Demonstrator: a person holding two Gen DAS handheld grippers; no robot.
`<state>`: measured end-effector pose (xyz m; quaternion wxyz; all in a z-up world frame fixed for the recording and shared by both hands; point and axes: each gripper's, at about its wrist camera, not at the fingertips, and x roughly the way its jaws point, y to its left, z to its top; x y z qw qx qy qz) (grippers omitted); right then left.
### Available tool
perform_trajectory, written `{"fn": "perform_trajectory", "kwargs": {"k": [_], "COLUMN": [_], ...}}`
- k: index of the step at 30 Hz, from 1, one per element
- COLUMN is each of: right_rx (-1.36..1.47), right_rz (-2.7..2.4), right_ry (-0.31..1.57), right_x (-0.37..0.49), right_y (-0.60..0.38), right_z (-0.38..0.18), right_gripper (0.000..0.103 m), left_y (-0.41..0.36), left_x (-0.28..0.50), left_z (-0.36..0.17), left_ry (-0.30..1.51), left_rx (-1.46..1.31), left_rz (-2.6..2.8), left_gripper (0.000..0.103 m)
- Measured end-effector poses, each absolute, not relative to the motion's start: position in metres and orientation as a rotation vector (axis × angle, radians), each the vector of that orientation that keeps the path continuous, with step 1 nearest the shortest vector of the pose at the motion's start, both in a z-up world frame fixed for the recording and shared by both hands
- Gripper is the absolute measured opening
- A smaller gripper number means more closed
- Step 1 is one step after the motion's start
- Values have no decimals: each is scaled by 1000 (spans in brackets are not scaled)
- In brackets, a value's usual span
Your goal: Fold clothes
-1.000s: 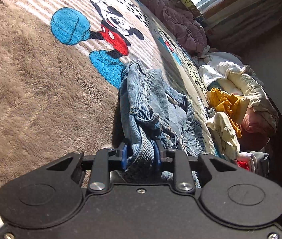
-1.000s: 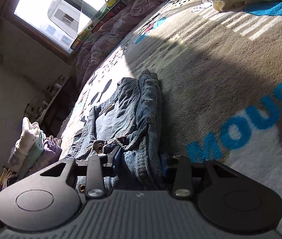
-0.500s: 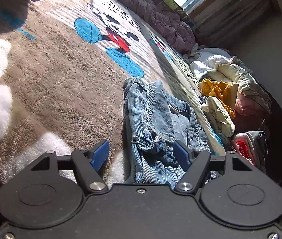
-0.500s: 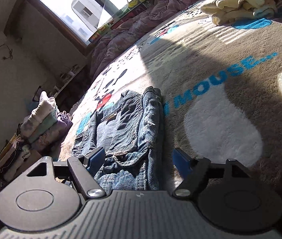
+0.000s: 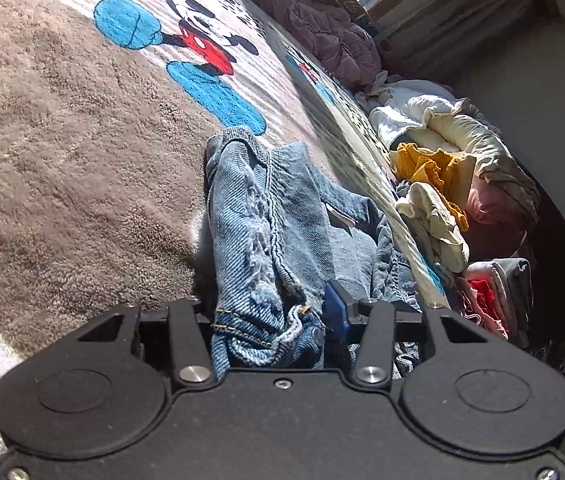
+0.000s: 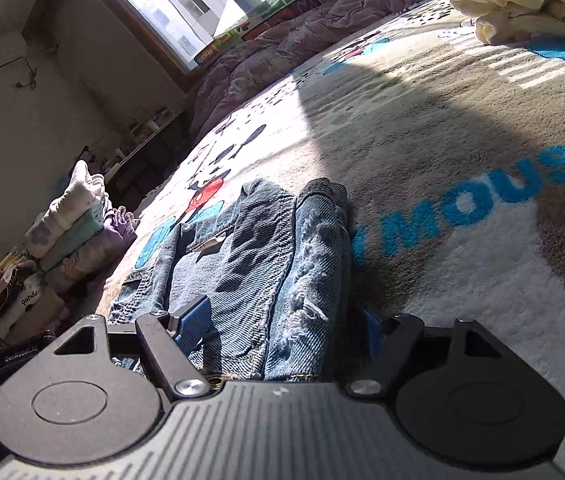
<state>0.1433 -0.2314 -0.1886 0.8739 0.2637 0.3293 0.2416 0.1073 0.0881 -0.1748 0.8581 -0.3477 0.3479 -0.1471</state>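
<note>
A pair of blue jeans (image 5: 266, 216) lies bunched lengthwise on a brown Mickey Mouse blanket (image 5: 62, 128). My left gripper (image 5: 268, 320) has its blue pads around the near end of the jeans, with the thick denim fold filling the gap. In the right wrist view the jeans (image 6: 266, 256) run away from me on the blanket (image 6: 442, 128). My right gripper (image 6: 282, 328) has its pads around the other end of the jeans, with denim filling the gap between them.
A pile of unfolded clothes (image 5: 442, 168) lies at the bed's right edge, also seen far off in the right wrist view (image 6: 522, 4). A purple quilt (image 6: 306, 28) lies under the window. Folded clothes (image 6: 70, 224) are stacked on the floor at the left.
Half a second ago both grippers were wide open above the jeans. Both have now come down and closed in on the denim ends.
</note>
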Motion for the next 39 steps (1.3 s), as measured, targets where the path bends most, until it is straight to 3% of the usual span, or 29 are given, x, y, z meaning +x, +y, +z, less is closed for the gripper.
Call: {"fn": "perform_trajectory", "kwargs": {"k": [4, 9, 13, 14, 15, 16, 17, 18, 21, 22, 26, 27, 30, 34, 39], "right_rx": [635, 716, 691, 685, 679, 670, 637, 621, 555, 534, 474, 496, 559, 652, 672], "right_rz": [530, 583, 589, 591, 592, 589, 550, 537, 533, 532, 543, 552, 581, 607, 684], "right_ry": [720, 736, 734, 733, 732, 735, 760, 764, 742, 736, 718, 721, 730, 731, 706], "right_x": [144, 136, 126, 123, 121, 118, 117, 115, 109, 107, 109, 112, 119, 116, 110], "right_y": [-237, -240, -234, -233, -231, -230, -228, -227, -222, -220, -208, -206, -201, -208, -203], "right_z": [-194, -193, -185, -184, -182, -180, -183, -184, -178, -176, -185, -186, -189, -188, -167], "right_gripper": [37, 28, 27, 27, 33, 43, 43, 43, 68, 70, 70, 67, 35, 26, 26], "left_y": [90, 98, 112, 115, 117, 119, 121, 124, 122, 120, 114, 113, 109, 106, 113], "left_x": [107, 94, 74, 69, 69, 68, 66, 64, 63, 64, 69, 71, 76, 69, 48], "left_z": [-176, -166, -157, -156, -159, -162, -161, -160, -162, -163, -167, -168, -170, -161, -132], "left_ry": [736, 703, 691, 697, 724, 742, 733, 723, 709, 705, 696, 694, 688, 662, 604], "left_rx": [-765, -826, -827, -815, -773, -746, -747, -748, -707, -687, -670, -678, -702, -714, -727], "left_rz": [-325, -354, -339, -325, -285, -263, -265, -266, -256, -251, -257, -265, -286, -312, -304], "left_gripper": [29, 26, 28, 33, 49, 51, 52, 59, 65, 65, 57, 43, 26, 22, 21]}}
